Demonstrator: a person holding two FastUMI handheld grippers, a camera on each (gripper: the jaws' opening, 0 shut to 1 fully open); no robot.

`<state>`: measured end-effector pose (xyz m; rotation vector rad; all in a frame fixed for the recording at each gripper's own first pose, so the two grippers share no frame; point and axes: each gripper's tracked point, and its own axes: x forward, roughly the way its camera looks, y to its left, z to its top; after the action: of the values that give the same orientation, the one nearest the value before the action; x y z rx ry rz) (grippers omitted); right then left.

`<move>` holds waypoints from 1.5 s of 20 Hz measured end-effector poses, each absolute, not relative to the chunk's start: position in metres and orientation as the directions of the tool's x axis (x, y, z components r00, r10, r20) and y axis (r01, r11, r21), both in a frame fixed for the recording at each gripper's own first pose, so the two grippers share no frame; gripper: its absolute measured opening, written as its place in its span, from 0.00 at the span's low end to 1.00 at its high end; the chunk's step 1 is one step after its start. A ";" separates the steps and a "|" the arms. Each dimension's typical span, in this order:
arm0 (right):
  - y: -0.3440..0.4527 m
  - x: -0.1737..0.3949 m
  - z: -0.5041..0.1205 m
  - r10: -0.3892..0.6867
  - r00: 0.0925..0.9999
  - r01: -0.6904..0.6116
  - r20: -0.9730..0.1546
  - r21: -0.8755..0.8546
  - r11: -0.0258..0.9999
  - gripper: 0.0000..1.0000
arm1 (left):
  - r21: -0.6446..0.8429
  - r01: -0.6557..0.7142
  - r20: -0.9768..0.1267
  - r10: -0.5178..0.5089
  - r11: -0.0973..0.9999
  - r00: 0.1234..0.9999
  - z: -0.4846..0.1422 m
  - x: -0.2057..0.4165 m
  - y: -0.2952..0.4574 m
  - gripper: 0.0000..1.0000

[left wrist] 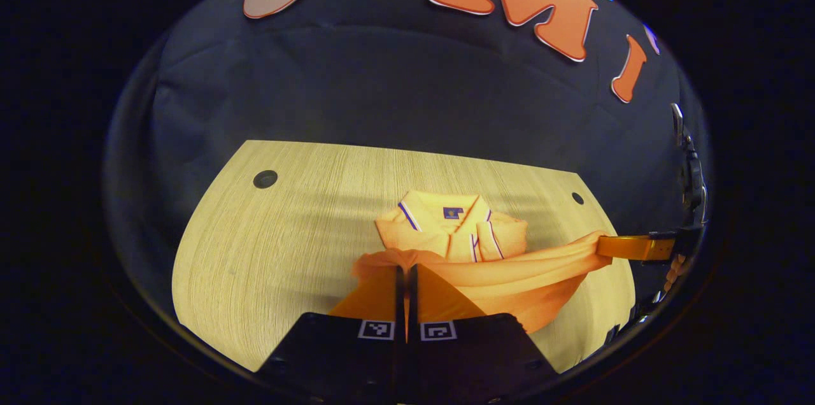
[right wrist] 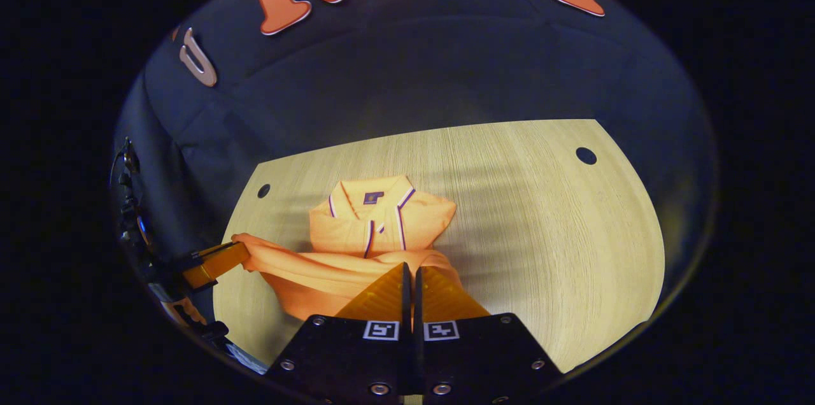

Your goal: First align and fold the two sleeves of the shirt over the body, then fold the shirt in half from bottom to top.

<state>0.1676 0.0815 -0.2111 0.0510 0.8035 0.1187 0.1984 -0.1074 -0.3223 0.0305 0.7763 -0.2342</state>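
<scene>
An orange polo shirt (left wrist: 458, 233) lies on the wooden table (left wrist: 286, 233), collar toward the far wall, its body narrow with the sides tucked in. My left gripper (left wrist: 406, 271) is shut on one corner of the bottom hem, and the cloth bunches at its tips. The hem stretches as a raised band to my right gripper (left wrist: 605, 247), which pinches the other corner. In the right gripper view the shirt (right wrist: 375, 220) sits just ahead of my right gripper (right wrist: 411, 270), shut on the hem. My left gripper (right wrist: 239, 253) holds the far end at the left.
The table (right wrist: 541, 214) has round cable holes near its far corners (right wrist: 586, 155) (right wrist: 263, 190). Bare wood spreads to the right in the right gripper view and to the left in the left gripper view. Black cloth walls stand behind the table.
</scene>
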 end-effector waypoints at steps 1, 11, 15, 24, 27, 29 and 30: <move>0.082 0.183 -0.215 0.124 0.689 -0.080 -0.715 0.095 0.992 0.00 | -0.058 0.219 -0.697 -0.196 0.974 0.689 -0.325 0.215 -0.108 0.00; 0.066 0.273 -0.285 0.043 0.664 0.003 -0.747 0.060 0.998 0.01 | -0.015 0.263 -0.758 -0.182 0.965 0.626 -0.404 0.286 -0.115 0.00; 0.064 0.283 -0.293 0.043 0.683 -0.009 -0.729 0.051 0.999 0.12 | 0.029 0.239 -0.764 -0.133 0.971 0.632 -0.418 0.299 -0.101 0.42; 0.063 0.279 -0.225 0.058 0.807 -0.054 -0.588 0.025 0.998 0.99 | 0.162 0.231 -0.518 -0.116 0.959 0.848 -0.316 0.328 -0.103 0.99; 0.064 0.268 -0.183 0.068 0.862 -0.088 -0.502 -0.017 0.996 0.98 | 0.202 0.266 -0.439 -0.155 0.943 0.885 -0.274 0.324 -0.119 0.98; 0.068 0.254 -0.157 0.088 0.883 -0.113 -0.462 -0.026 0.993 0.99 | 0.204 0.284 -0.390 -0.188 0.937 0.901 -0.243 0.312 -0.135 0.98; 0.071 0.246 -0.144 0.099 0.893 -0.119 -0.439 -0.019 0.993 0.99 | 0.186 0.289 -0.361 -0.208 0.939 0.909 -0.227 0.305 -0.142 0.98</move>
<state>0.2458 0.0709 -0.1441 -0.0462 0.4532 0.1133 0.3046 -0.1419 -0.2269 0.2391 0.3446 -0.2587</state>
